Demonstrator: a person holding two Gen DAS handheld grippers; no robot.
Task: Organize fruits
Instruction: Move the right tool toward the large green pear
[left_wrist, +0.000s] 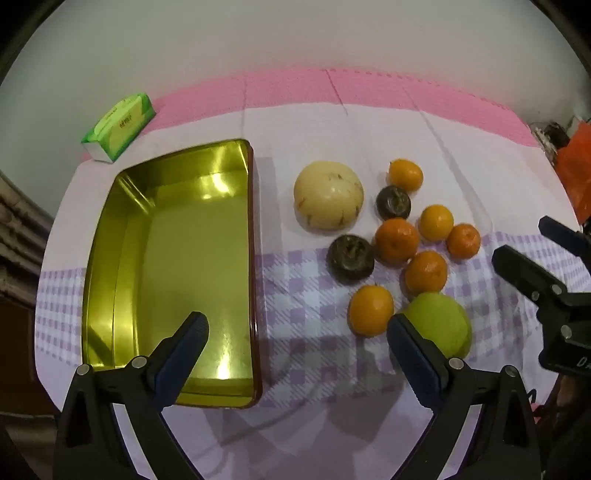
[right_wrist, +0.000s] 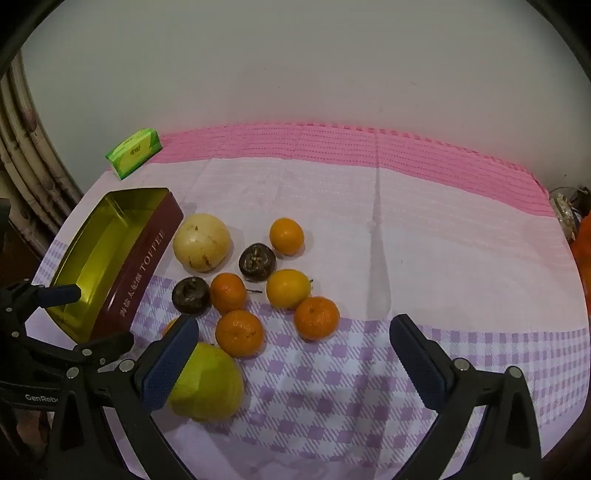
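Observation:
An empty gold-lined tin (left_wrist: 110, 258) with maroon sides stands at the left; in the right wrist view it (right_wrist: 140, 273) reads TOFFEE. Beside it lie a pale round melon (left_wrist: 328, 195) (right_wrist: 201, 242), two dark fruits (left_wrist: 351, 258) (left_wrist: 393, 201), several oranges (left_wrist: 371, 310) (right_wrist: 240, 332) and a green fruit (left_wrist: 439, 325) (right_wrist: 208, 384). My left gripper (left_wrist: 295, 332) is open and empty, above the tin's right edge. My right gripper (right_wrist: 293, 336) is open and empty, just right of the green fruit; it also shows in the left wrist view (left_wrist: 524, 243).
A green tissue pack (left_wrist: 118, 127) (right_wrist: 135, 151) lies at the back left. The table carries a white, pink and lilac checked cloth (right_wrist: 406, 240). An orange bag (left_wrist: 576, 173) sits off the right edge. A white wall stands behind.

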